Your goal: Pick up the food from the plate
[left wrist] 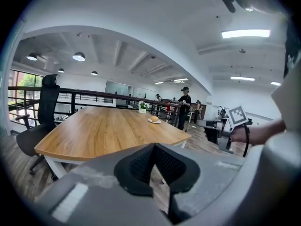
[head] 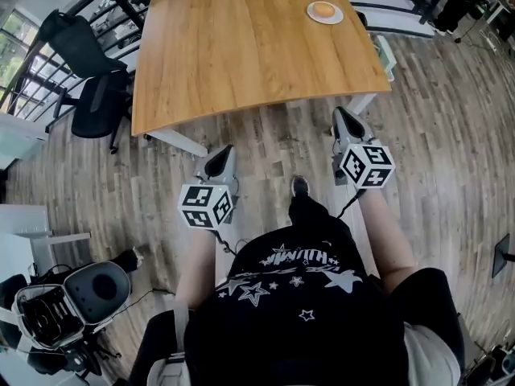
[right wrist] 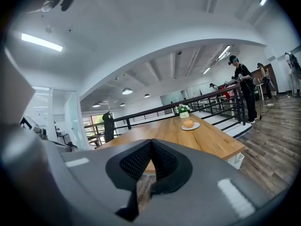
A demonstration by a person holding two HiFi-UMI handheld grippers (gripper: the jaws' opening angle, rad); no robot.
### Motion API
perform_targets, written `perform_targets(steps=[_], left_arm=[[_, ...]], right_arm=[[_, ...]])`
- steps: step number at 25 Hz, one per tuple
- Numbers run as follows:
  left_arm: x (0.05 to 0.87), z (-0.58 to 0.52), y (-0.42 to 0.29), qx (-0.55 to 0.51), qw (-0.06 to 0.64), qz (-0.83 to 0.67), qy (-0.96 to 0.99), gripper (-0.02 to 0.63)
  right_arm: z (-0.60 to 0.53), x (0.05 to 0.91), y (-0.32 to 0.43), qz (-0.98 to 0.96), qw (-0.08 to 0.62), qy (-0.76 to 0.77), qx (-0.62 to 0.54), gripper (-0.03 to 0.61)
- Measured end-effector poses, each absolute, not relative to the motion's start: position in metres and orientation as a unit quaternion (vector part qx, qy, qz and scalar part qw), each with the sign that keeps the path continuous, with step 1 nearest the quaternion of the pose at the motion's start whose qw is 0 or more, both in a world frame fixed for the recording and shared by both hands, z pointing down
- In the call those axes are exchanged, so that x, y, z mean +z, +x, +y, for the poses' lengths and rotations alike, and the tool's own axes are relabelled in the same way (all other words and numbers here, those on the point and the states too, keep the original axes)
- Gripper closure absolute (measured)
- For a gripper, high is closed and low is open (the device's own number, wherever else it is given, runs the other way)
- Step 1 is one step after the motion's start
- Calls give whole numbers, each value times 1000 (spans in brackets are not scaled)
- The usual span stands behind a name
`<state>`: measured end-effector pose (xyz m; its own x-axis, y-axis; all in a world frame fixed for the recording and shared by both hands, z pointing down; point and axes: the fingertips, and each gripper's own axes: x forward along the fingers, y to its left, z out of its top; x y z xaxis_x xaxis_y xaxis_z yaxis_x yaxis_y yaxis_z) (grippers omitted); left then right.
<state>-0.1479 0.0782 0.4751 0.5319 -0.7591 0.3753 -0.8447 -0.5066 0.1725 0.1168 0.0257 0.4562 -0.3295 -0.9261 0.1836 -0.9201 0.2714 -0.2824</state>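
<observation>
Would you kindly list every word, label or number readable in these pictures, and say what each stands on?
No text reads with certainty.
Black shirt: white lettering among stars, upside down, too blurred to read.
Left gripper and right gripper cubes: black-and-white square patterns, no words.
Flower pot: any label too small to tell.

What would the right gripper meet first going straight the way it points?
Probably the near edge of the table, though height is hard to judge; the shut right gripper holds nothing; the plate lies farther off.
</observation>
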Motion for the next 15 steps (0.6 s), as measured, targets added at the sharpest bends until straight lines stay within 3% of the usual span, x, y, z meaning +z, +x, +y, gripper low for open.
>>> perform_targets(steps=[15], left_arm=[[479,-70,-97,139,171,-497,839,612]], right_arm=[[-143,465,158,825,-3,-533,-186,580]])
